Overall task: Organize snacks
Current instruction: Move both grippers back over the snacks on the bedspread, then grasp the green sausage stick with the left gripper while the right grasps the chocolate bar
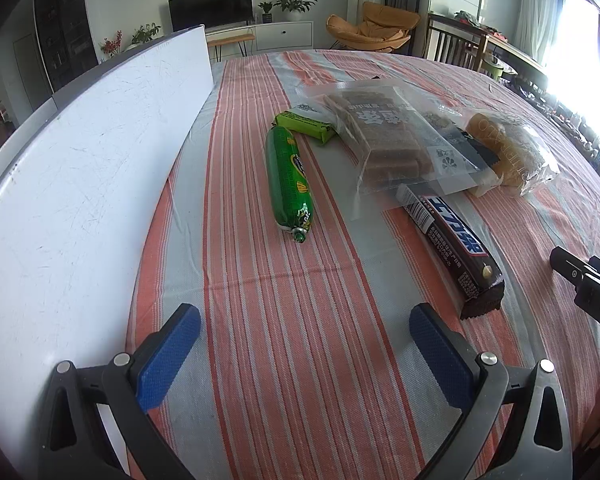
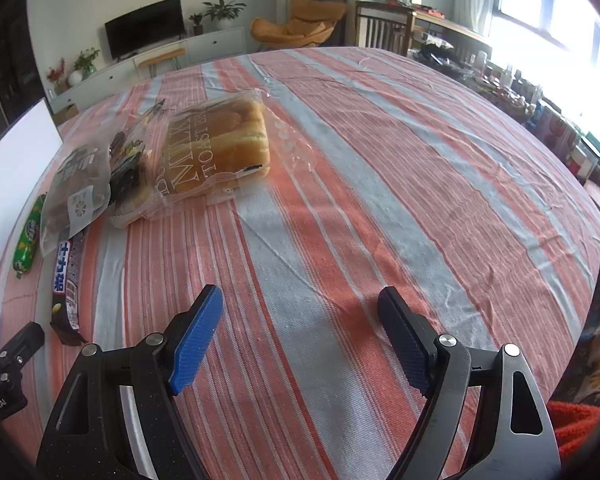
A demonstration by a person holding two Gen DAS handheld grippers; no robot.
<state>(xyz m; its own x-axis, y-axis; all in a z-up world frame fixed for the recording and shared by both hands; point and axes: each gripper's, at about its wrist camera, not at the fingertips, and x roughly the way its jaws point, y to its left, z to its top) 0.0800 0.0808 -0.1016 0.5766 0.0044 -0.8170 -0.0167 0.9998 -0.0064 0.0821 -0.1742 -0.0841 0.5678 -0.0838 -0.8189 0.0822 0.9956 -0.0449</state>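
Striped worktop, living room behind — snacks not yet sorted.

Left gripper and right gripper: jaws released, empty. Green sausage lies ahead of the left gripper beside a white board, long axis pointing away; likely next pick — needs a crosswise grasp.

Orange-and-grey striped tablecloth, green sausage, dark brown chocolate bar, white board
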